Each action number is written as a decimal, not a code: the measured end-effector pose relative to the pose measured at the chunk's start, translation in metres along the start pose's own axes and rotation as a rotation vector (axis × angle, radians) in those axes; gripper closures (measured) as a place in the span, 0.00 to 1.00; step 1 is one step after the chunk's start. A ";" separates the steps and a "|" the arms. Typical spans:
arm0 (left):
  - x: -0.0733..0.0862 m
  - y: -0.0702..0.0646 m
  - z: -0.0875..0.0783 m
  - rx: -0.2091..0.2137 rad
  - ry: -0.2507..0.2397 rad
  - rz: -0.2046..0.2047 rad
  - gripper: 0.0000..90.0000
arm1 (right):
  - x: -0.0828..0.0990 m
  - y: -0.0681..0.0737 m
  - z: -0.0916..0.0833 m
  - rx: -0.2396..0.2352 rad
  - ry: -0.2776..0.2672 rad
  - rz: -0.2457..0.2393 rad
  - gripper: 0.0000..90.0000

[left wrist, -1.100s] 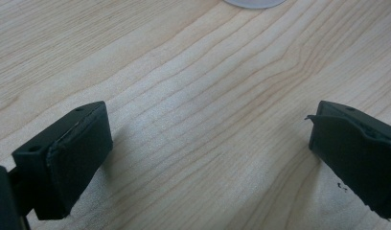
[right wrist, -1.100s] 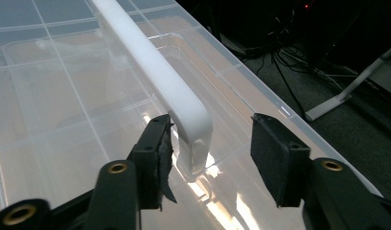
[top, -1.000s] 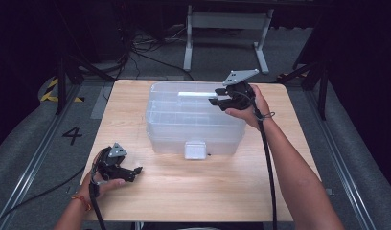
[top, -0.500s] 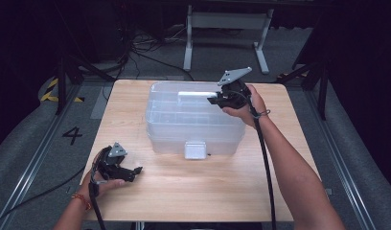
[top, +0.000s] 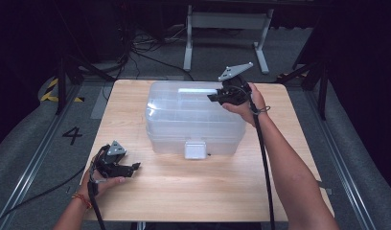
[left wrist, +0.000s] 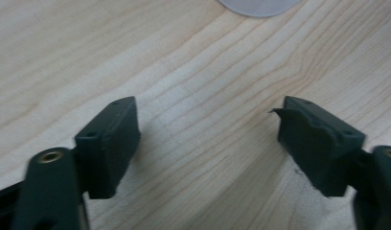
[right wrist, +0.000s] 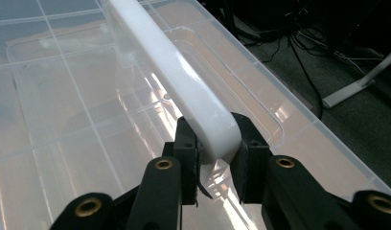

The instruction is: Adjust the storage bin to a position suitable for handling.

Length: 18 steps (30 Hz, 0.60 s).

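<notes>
Right gripper (right wrist: 215,160) now clamped on the white handle (right wrist: 184,91) atop the clear box (top: 193,120) mid-table; a second ago it looked, I think, not yet closed. Left gripper (left wrist: 208,139) has been closing partway, nothing between, over the table (left wrist: 193,67) front-left

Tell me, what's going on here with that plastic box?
A person works at a wooden table with a gripper in each hand. The right gripper is clamped on the white handle atop the clear plastic box. The left gripper rests near the table's front corner; its jaws have just been closing with nothing between them.
</notes>
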<state>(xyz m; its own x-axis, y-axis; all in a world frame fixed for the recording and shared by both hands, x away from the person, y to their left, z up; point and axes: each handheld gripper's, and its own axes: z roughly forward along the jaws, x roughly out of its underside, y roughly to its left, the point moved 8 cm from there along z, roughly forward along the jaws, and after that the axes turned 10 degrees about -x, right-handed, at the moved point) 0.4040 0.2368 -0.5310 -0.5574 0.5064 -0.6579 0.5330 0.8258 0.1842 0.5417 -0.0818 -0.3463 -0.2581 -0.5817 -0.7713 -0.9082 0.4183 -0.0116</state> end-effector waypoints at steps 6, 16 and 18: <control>-0.034 0.005 -0.025 -0.017 -0.093 0.044 0.39 | -0.006 -0.004 -0.001 0.000 0.041 -0.002 0.83; -0.085 0.000 -0.051 0.023 -0.244 0.028 0.55 | -0.015 -0.011 -0.003 0.014 0.062 0.014 0.82; -0.089 -0.002 -0.051 0.030 -0.254 0.024 0.61 | -0.016 -0.012 -0.003 0.016 0.064 0.019 0.81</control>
<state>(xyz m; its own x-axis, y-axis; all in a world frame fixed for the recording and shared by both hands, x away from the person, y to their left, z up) 0.4203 0.2031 -0.4352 -0.3689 0.4440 -0.8165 0.5651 0.8046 0.1823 0.5559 -0.0797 -0.3317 -0.2959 -0.6171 -0.7291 -0.8978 0.4402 -0.0082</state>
